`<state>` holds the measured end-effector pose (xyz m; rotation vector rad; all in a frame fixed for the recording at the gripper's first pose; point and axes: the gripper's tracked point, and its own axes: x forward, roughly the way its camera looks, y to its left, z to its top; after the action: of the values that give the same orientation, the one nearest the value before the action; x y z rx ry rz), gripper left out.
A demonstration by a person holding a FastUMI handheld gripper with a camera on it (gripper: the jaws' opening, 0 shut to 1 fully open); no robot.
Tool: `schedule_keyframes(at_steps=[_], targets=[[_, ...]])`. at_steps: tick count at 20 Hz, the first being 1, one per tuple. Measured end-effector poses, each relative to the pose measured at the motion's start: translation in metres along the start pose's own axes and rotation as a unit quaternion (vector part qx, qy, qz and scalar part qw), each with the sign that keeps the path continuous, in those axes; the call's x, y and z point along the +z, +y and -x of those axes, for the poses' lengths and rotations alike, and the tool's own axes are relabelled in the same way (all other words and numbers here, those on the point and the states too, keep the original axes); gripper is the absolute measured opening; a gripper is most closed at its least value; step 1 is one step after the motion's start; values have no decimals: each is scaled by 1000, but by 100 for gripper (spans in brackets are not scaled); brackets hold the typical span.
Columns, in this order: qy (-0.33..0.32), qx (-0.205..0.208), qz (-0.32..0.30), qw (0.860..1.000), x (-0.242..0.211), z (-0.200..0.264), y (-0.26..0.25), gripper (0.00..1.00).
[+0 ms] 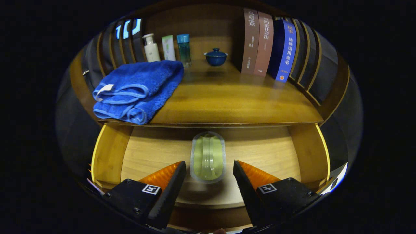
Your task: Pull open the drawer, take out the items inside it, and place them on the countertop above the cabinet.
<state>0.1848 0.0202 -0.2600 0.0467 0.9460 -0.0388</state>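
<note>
Tongs (209, 169) spread open astride a green packet (208, 157) in the drawer (110, 152); could slip off its smooth, rounded wrapper.

Drawer (110, 152) open; green packet (208, 156) flat inside.

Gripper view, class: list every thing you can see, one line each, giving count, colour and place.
Drawer: one, light wood, pulled open below the countertop.
Packet: one, clear with green contents, on the drawer floor between the fingers.
Countertop: one, brown wood.
Towel: one, blue, folded, at the countertop's front edge.
Bottles: three, white, pale green, teal, at the back.
Lidded bowl: one, dark blue, at the back.
Books: several, brown and blue, upright.
Hand-held gripper: one, open, fingers either side of the packet.
</note>
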Motion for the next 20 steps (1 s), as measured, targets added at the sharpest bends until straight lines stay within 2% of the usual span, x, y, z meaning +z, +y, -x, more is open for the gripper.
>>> schedule_keyframes(at_steps=[2,3,6,9,10,12,16,20], targets=[[15,10,-9,1000,-2,-9,4,93],[21,11,-10,1000,-4,-15,4,84],[24,4,-12,1000,-6,-27,1,66],[26,-1,-11,1000,-8,-29,0,29],[24,-1,-4,1000,-6,-29,-1,28],[23,0,0,1000,-7,-30,0,20],[22,3,-12,1000,-10,-20,-4,20],[17,4,-2,1000,-18,12,-10,20]])
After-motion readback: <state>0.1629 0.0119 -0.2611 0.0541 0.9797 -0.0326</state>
